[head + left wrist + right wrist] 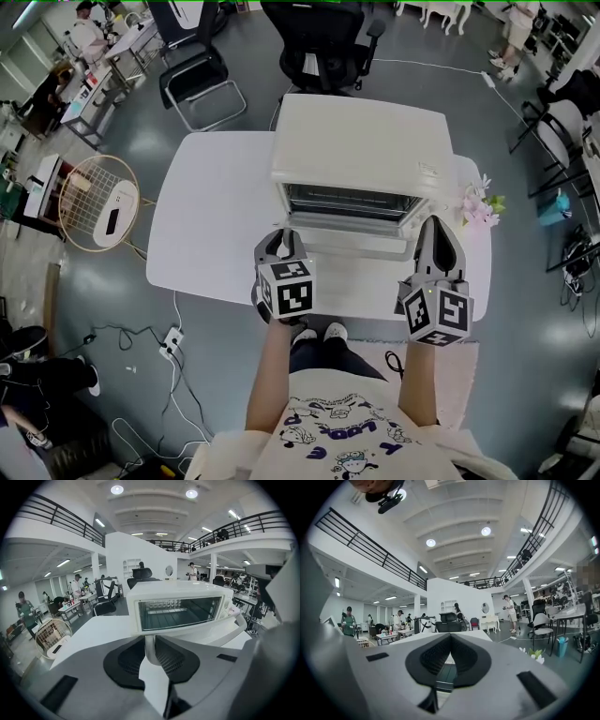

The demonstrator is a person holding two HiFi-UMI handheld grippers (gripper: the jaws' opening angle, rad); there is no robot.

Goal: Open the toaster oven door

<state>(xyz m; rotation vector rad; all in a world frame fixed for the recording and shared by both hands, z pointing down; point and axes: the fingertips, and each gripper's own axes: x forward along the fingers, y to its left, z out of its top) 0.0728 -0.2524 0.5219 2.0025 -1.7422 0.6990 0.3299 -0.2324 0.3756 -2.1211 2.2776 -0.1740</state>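
Toaster oven door (349,246) is clamped by its white handle (149,649) in the narrowly set jaws of the left gripper (284,240), and is folded down before the oven (361,150) on the table (206,216). The right gripper (437,232) is closed on nothing, beside the door's right end.

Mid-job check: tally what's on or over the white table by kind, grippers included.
Toaster oven: 1
Flower bunch: 1
Grippers: 2 (left gripper, right gripper)
Total: 4

No readable text — oven label (428,171) too small, shirt print (342,433) blurred
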